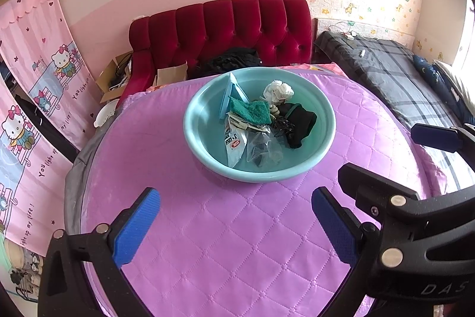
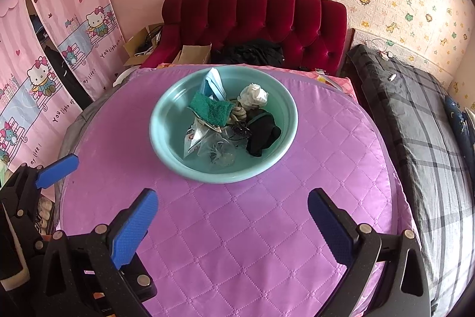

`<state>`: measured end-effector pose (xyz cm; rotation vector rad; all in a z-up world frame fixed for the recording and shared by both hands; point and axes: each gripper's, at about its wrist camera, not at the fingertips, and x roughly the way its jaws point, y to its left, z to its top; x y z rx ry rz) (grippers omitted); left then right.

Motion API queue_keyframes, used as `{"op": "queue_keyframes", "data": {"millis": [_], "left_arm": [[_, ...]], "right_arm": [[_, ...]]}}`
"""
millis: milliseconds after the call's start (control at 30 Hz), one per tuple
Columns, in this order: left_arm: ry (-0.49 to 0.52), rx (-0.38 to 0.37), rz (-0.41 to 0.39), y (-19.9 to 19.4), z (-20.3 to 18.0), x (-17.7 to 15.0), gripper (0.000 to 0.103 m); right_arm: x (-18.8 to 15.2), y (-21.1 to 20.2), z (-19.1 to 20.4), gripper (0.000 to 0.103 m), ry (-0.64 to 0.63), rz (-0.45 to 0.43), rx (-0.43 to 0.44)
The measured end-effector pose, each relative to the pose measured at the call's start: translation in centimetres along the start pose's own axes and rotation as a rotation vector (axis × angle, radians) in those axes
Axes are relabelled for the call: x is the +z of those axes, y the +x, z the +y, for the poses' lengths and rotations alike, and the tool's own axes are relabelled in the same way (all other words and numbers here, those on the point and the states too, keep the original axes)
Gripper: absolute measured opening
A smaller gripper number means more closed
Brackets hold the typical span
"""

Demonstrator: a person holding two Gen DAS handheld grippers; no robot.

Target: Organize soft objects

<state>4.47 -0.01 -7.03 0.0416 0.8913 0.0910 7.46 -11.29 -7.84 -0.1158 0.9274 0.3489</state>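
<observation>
A teal basin [image 1: 196, 138] [image 2: 166, 121] stands on the purple quilted table cover [image 1: 148, 144] [image 2: 326, 153]. In it lie a green towel [image 1: 252, 110] [image 2: 212, 107], a crumpled white cloth [image 1: 277, 91] [image 2: 253, 97], a black cloth [image 1: 298, 121] [image 2: 262, 134], a clear plastic bag [image 1: 264, 149] [image 2: 219, 152], a printed packet [image 1: 234, 144] [image 2: 193, 137] and a light blue pack [image 1: 233, 92] [image 2: 213, 83]. My left gripper [image 1: 236, 225] hovers open in front of the basin, holding nothing. Beside it, my right gripper [image 2: 233, 223] is open and empty too.
A red tufted sofa [image 1: 237, 25] [image 2: 255, 17] with dark clothing on it stands behind the table. A plaid-covered bed [image 1: 394, 79] [image 2: 415, 109] runs along the right. Pink cartoon curtains [image 1: 44, 64] hang at left, with cardboard boxes [image 1: 172, 73] near the sofa.
</observation>
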Motion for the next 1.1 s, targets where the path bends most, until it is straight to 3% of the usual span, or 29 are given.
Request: {"op": "queue_keyframes", "data": {"millis": [1100], "left_arm": [[-0.015,0.011,0.005,-0.56,-0.71,-0.48,0.103]], "right_arm": [[-0.59,-0.31,-0.55,0.103,-0.006,-0.002,0.019]]}}
